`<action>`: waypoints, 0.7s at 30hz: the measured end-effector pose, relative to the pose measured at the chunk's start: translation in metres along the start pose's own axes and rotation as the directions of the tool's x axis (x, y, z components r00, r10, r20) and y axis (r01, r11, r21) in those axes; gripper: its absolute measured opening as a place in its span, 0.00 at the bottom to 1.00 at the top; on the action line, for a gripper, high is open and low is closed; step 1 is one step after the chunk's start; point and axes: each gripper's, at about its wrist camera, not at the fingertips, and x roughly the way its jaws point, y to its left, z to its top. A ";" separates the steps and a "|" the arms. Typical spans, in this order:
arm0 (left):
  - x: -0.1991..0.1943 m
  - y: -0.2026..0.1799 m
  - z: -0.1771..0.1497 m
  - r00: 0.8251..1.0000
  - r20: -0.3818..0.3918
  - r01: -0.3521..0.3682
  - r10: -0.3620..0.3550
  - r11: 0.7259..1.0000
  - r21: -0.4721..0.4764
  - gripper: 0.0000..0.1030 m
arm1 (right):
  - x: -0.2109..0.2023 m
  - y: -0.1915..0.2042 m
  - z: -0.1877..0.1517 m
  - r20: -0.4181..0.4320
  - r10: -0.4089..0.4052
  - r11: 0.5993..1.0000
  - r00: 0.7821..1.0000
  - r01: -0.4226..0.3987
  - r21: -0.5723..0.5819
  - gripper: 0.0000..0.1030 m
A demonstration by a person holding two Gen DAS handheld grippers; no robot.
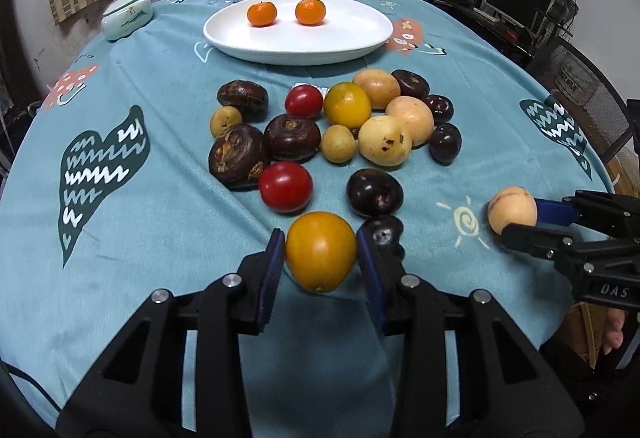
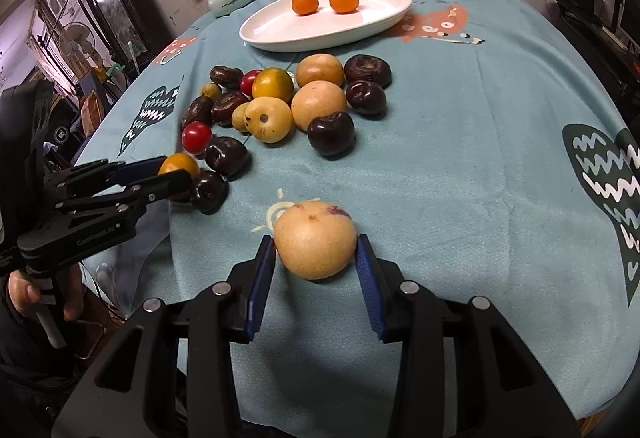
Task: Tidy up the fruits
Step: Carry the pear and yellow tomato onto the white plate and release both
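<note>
An orange-yellow tomato (image 1: 321, 252) sits at the near edge of the fruit pile, pinched between the blue pads of the left tool (image 1: 321, 264), whose jaws are nearly shut and pressing both its sides. A little to the right, apart from the pile, a pale yellow fruit (image 2: 316, 240) — possibly a passion fruit, I cannot tell — is squeezed the same way in the right tool (image 2: 316, 262), jaws narrowed onto it. Both fruits look to rest on the blue-green tablecloth (image 1: 160, 198) covering the surface.

The step in hand seems to be the pick-up: both grips made, neither fruit lifted. Next comes a lift clear of the neighbouring dark fruit (image 1: 382, 232) beside the tomato, then a carry over the pile to the white oval plate (image 1: 298, 52) at the far side, where two mandarins (image 1: 262, 13) already lie.

Both tools slope steeply downward toward the cloth — a hand (image 2: 24, 294) grips the left tool's handle.
</note>
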 end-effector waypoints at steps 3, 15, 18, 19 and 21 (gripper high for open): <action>-0.007 -0.001 -0.003 1.000 0.010 0.010 -0.010 1.000 0.001 0.37 | -0.001 0.003 0.001 0.000 0.002 1.000 1.000 -0.002 -0.009 0.41; 0.006 -0.001 -0.004 1.000 0.018 -0.014 0.014 1.000 0.000 0.37 | 0.014 0.006 0.003 -0.025 0.005 1.000 1.000 -0.005 -0.014 0.41; 0.001 0.002 -0.009 1.000 0.028 -0.008 0.009 1.000 -0.029 0.37 | 0.016 0.007 0.003 -0.033 0.007 1.000 0.999 -0.007 -0.018 0.40; -0.001 0.004 -0.009 0.999 0.033 -0.004 0.006 0.999 -0.042 0.37 | 0.015 0.008 0.004 -0.030 0.007 1.000 1.000 -0.007 -0.017 0.40; -0.011 0.008 -0.009 0.999 0.052 -0.003 0.006 0.998 -0.057 0.37 | 0.007 0.012 0.005 -0.009 0.014 1.000 1.000 -0.014 -0.027 0.40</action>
